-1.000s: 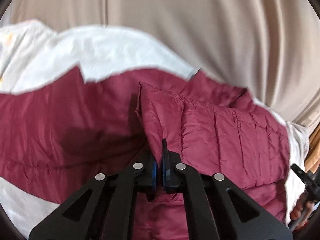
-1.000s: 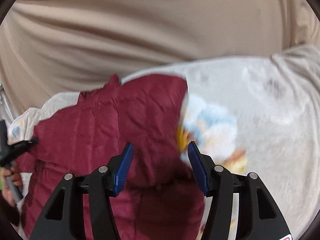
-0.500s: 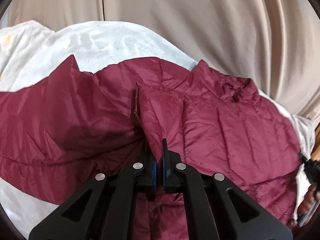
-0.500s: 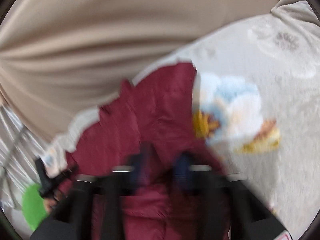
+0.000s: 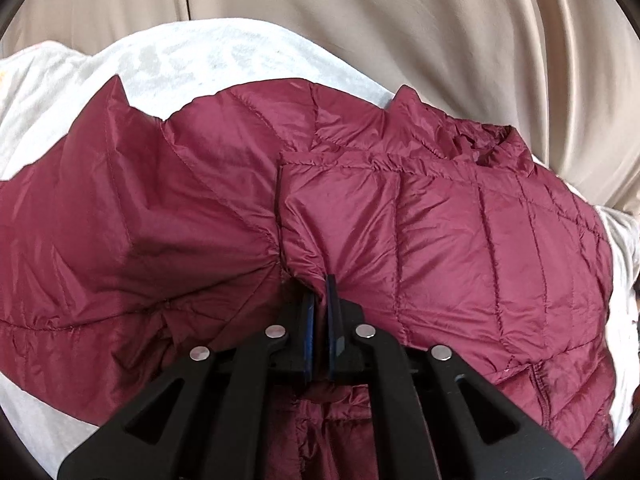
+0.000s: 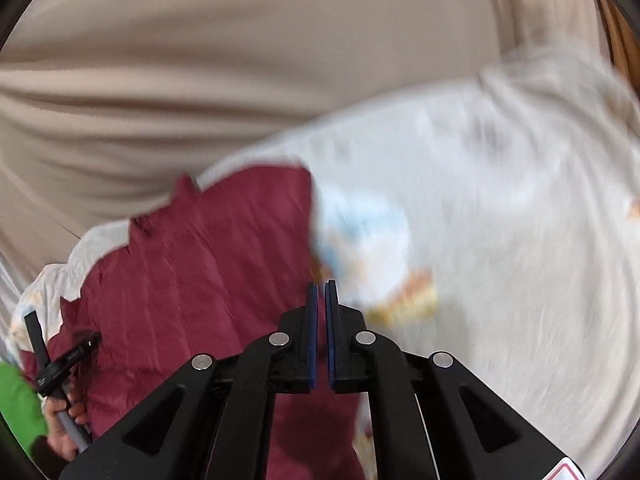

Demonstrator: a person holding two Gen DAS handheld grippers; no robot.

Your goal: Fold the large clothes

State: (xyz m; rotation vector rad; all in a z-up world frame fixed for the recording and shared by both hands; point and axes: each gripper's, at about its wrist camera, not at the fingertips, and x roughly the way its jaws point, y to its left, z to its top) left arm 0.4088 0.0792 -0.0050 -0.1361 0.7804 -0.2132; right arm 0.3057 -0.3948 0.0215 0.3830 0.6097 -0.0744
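Note:
A maroon quilted puffer jacket [image 5: 460, 240] lies on a white bed sheet [image 5: 192, 60]. My left gripper [image 5: 320, 292] is shut on a fold of the jacket near its middle, with the sleeve [image 5: 120, 208] spread to the left. In the right wrist view the jacket [image 6: 208, 272] lies at the lower left. My right gripper [image 6: 321, 292] is shut with nothing seen between its pads, above the jacket's right edge. The left gripper also shows there at the far left [image 6: 60, 364], held by a hand.
A beige curtain [image 5: 400, 20] hangs behind the bed in both views. The sheet has a cartoon print [image 6: 380, 264] right of the jacket. Open sheet [image 6: 520, 240] stretches to the right. A green object [image 6: 18, 404] is at the lower left edge.
My right gripper has closed from wide open and has swung sideways, blurring its view. My left gripper kept its grip and moved forward, so more of the jacket's collar and body shows.

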